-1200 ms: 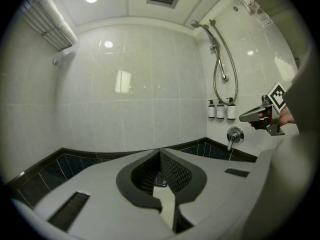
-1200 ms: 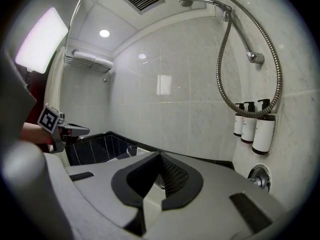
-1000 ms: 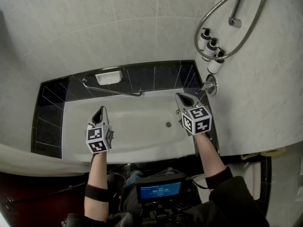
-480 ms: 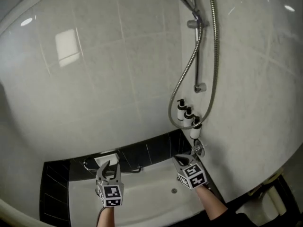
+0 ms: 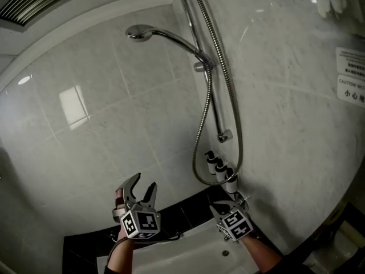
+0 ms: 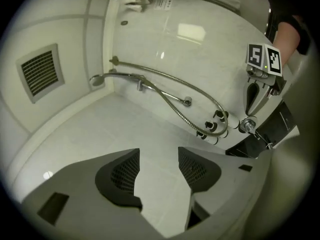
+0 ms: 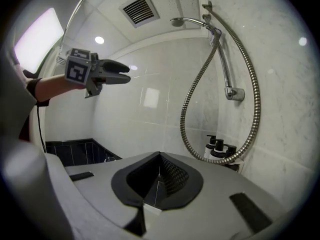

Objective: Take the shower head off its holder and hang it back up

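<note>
Grippers are hovering above the bathtub (image 5: 188,254): the left gripper (image 5: 141,182), its jaws just opening with nothing between them, is angling upward, apparently readying a grab. The right gripper (image 5: 217,209) is hanging clenched and empty near the pump bottles (image 5: 219,167). High beyond, the shower head (image 5: 138,33) is sitting untouched in its holder (image 5: 199,65) on the rail (image 5: 214,107).
</note>
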`<state>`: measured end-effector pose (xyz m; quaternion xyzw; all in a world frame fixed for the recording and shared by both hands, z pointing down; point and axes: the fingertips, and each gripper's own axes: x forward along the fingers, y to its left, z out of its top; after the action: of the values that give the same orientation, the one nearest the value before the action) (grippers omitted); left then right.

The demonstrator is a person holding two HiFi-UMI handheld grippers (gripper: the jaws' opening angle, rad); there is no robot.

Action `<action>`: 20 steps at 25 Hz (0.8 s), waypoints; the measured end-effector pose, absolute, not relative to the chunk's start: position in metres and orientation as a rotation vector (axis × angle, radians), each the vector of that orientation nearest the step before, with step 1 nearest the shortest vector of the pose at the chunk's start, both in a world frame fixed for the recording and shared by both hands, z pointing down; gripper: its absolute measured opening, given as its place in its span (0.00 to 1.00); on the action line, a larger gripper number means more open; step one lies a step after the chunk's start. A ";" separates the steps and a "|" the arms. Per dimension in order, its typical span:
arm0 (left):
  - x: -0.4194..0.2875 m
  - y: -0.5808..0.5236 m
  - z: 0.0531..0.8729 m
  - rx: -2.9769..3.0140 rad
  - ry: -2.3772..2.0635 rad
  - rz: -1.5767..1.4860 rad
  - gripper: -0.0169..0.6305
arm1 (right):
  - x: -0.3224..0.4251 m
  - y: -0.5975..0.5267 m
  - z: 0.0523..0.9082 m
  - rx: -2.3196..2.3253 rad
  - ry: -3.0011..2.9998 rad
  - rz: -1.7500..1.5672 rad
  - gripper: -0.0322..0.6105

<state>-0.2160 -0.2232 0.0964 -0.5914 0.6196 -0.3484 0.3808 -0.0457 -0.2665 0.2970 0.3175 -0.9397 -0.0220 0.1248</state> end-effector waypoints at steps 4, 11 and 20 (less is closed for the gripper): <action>-0.187 -0.247 0.042 -1.363 1.460 -0.925 0.41 | -0.048 -0.270 0.292 0.919 -2.747 -0.076 0.09; -0.148 -0.291 -0.053 -1.079 1.232 -1.061 0.50 | -0.047 -0.281 0.300 0.921 -2.749 -0.049 0.09; -0.083 -0.349 -0.191 -0.627 0.997 -1.177 0.50 | -0.046 -0.290 0.307 0.875 -2.780 -0.013 0.09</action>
<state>-0.0834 -0.3489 -0.1909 -0.2785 0.4430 -0.5229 0.6729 -0.0458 -0.2897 0.3072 0.2982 -0.9477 -0.0044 0.1135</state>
